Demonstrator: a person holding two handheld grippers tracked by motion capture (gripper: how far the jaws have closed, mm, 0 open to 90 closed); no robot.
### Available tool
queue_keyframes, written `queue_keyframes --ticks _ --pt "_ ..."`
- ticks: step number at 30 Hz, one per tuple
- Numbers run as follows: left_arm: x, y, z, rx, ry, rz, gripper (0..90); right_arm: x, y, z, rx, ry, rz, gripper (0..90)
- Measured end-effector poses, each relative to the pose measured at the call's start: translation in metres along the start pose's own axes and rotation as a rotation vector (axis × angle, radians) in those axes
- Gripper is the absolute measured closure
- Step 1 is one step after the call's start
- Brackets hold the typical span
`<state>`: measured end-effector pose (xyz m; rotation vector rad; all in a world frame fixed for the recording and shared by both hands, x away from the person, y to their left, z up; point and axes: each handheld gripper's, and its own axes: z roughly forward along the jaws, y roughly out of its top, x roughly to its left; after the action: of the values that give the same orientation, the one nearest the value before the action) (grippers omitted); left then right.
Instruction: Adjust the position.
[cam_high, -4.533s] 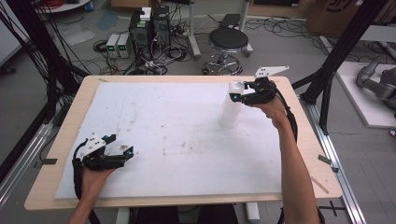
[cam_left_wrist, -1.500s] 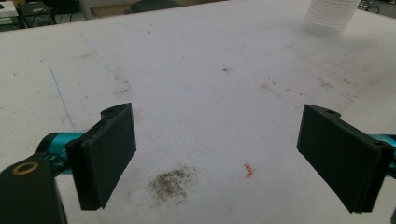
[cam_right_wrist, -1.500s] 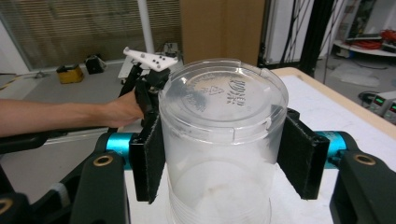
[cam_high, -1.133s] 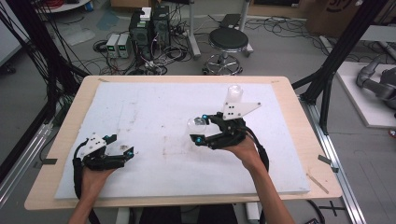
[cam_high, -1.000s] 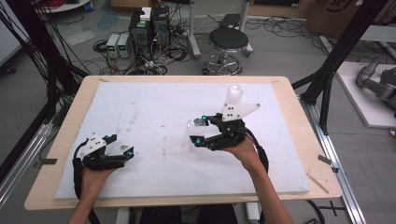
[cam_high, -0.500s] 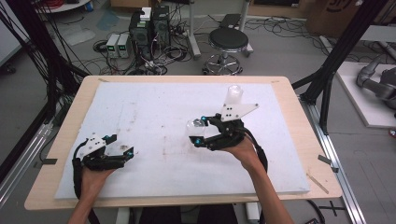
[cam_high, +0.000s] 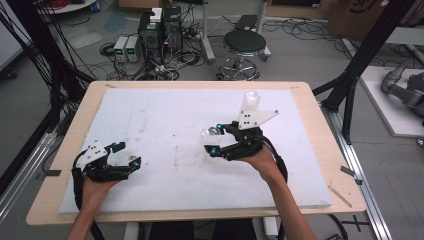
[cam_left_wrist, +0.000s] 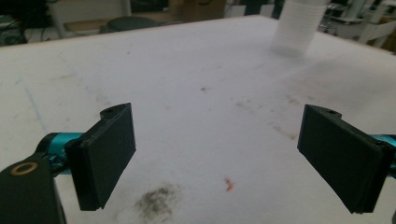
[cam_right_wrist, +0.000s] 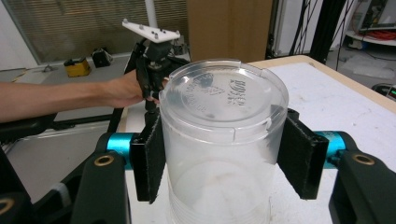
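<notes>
The right gripper (cam_right_wrist: 219, 154) pinches a clear cup (cam_right_wrist: 223, 140) above the middle of the table (cam_high: 165, 120); nothing shows inside it. A cup stack (cam_high: 249, 102) stands behind. The left gripper (cam_left_wrist: 224, 154) rests spread.

My right gripper (cam_high: 214, 141) no longer sits at the stack of cups (cam_high: 249, 102) near the table's two o'clock corner, where it was a few seconds back. It now sits close to the middle of the white mat (cam_high: 150, 115), pulled down toward six o'clock and over toward nine. A single clear cup (cam_high: 212, 136) is off the stack and travels with it, clamped between its pads and lying on its side. The stack now stands apart, at about one o'clock from the gripper.
</notes>
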<state>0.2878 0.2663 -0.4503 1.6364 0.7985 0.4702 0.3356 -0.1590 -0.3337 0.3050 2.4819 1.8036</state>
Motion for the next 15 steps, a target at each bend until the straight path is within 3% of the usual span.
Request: queue_keyframes --ticks 4,5,7,10,15 --pt "-0.005 0.016 -0.001 -0.019 -0.134 0.027 11.3 -0.001 0.002 -0.002 -0.01 0.01 -0.008 39.3" --pt "-0.006 0.021 0.0 -0.024 -0.196 0.03 11.3 -0.001 0.003 -0.003 -0.008 0.018 -0.004 39.2" --pt "-0.008 0.027 0.002 -0.038 -0.274 0.025 11.3 -0.001 0.004 -0.003 -0.007 0.032 -0.007 39.2" --pt "-0.016 0.041 0.008 -0.028 -0.337 0.07 11.3 -0.001 0.006 -0.004 -0.009 0.045 -0.013 39.3" --pt "-0.033 0.06 0.023 -0.031 -0.436 0.11 11.3 0.0 0.009 -0.002 -0.013 0.065 -0.018 39.3"
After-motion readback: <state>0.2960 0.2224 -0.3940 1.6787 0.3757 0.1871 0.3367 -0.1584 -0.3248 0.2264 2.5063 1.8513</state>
